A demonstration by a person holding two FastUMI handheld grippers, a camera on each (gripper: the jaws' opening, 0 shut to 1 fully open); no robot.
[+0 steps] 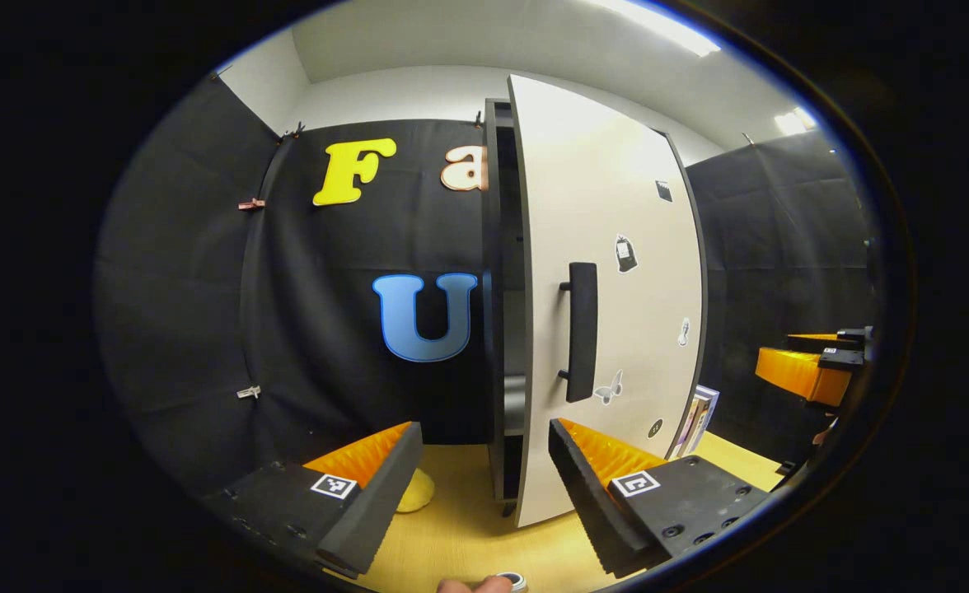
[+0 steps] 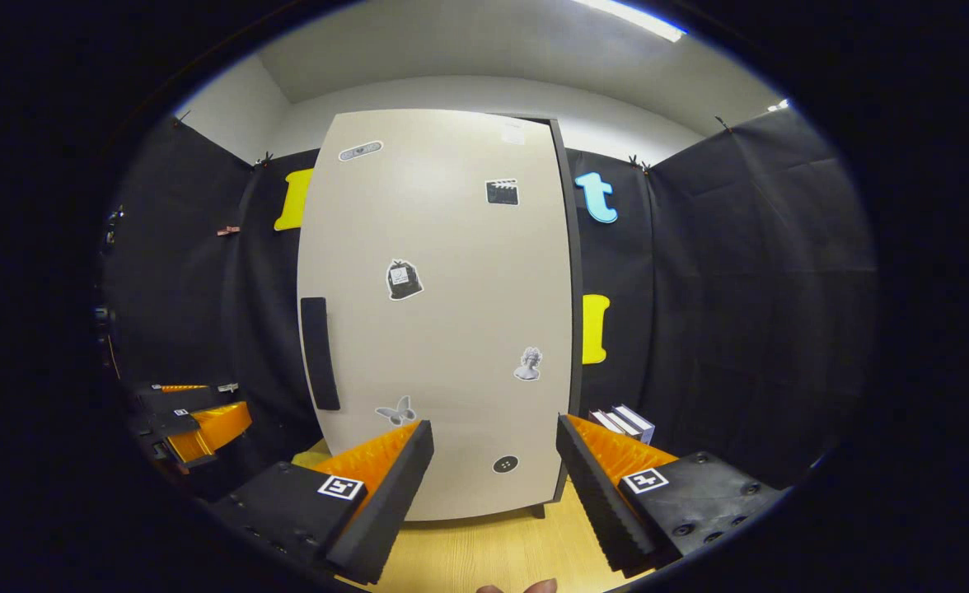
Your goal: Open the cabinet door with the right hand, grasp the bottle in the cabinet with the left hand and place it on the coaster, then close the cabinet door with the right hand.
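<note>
**Door nearly shut, bottle's whereabouts unclear**

The left hand-held gripper (image 1: 484,486) has its fingers spread wide and grips nothing; it hangs above the light wooden bench (image 1: 468,527), facing the edge of the tall cabinet's pale beige door (image 1: 608,272) with its black vertical bar handle (image 1: 581,332). The right hand-held gripper (image 2: 493,486) is likewise spread and empty, squarely facing the door's sticker-dotted front, near it but not touching, as far as the right gripper view shows.

In the left gripper view a narrow dark gap (image 1: 511,329) shows between door and black cabinet frame, so the door is slightly ajar. No bottle can be made out through that gap. A yellow rounded object (image 1: 414,492) lies on the bench just beside the left finger; it may be the coaster, but I cannot tell. A small round item (image 1: 513,581) peeks in at the bottom edge of that view, too cropped to identify.

Judging from this, either opening has barely begun or closing is almost finished; the pictures do not settle which. A few books (image 2: 624,422) stand to the cabinet's right.
</note>
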